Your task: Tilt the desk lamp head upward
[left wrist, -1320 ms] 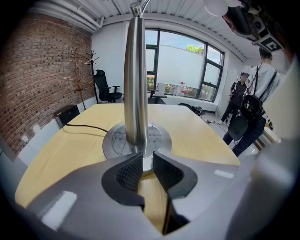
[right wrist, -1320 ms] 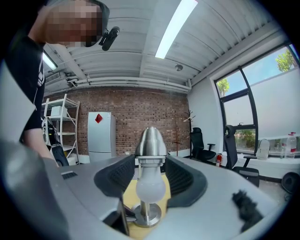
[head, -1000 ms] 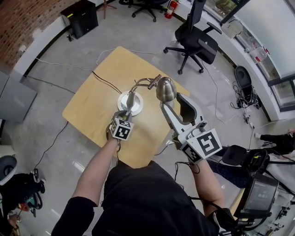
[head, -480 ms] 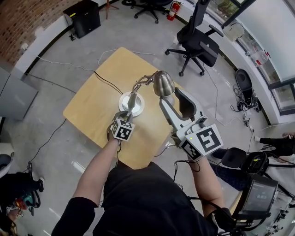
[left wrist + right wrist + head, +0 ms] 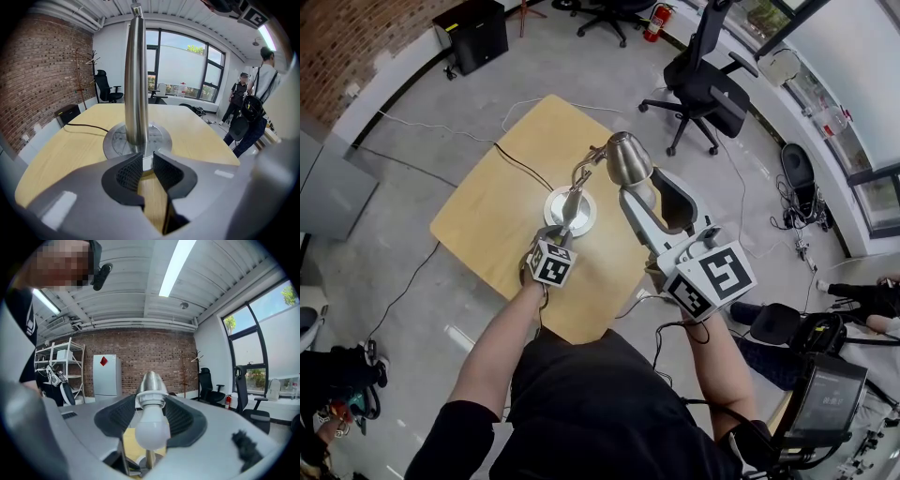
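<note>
My left gripper [image 5: 144,158] pinched the lamp stem [image 5: 136,84]; my right gripper [image 5: 151,400] clamped the lamp head [image 5: 628,157] around its bulb [image 5: 151,427].

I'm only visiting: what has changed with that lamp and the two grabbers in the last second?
The right gripper, shut on the brushed-metal bell-shaped lamp head, has swung it upward and away from the person. The left gripper stays clamped on the lamp's metal stem above its round base. The wooden table is unchanged.

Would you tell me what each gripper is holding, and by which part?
The left gripper holds the lamp stem just above its base; the right gripper holds the lamp head, fingers either side of the bulb.
</note>
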Action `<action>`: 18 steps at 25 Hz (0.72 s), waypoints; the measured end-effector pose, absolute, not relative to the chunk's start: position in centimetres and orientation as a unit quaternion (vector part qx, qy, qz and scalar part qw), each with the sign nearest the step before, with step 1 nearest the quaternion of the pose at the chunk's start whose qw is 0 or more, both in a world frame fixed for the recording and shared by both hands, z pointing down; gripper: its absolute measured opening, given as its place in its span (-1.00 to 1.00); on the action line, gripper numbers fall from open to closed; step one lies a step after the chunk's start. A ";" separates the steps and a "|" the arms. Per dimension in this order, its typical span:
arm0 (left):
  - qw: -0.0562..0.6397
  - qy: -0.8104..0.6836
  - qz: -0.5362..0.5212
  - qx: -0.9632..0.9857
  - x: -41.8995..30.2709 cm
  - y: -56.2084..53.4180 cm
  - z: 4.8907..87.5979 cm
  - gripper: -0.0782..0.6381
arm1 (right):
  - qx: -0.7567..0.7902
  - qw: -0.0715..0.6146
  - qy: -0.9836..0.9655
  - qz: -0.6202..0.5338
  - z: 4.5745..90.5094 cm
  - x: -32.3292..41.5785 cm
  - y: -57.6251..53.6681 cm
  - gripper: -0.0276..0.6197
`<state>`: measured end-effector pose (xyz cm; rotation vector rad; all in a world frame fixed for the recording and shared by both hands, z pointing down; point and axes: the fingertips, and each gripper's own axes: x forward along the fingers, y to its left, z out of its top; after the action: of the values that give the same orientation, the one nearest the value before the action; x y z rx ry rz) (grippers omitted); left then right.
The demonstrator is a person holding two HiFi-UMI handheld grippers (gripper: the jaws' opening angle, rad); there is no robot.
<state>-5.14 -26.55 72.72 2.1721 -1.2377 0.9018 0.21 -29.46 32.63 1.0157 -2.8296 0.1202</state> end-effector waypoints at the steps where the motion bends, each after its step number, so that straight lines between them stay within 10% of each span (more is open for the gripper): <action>1: 0.240 -0.452 0.329 0.794 -5.1 -26.5 72.7 -0.56 | 0.335 0.064 -0.939 0.043 32.6 0.1 -29.5 -0.27; 18: 0.238 -0.450 0.329 0.795 -5.2 -26.4 72.4 -0.56 | 0.322 0.074 -0.943 0.032 31.5 -2.4 -30.9 -0.27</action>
<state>-5.22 -26.42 72.42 2.1791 -1.2323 0.9009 -2.40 -30.90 31.47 0.9652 -2.8324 0.0967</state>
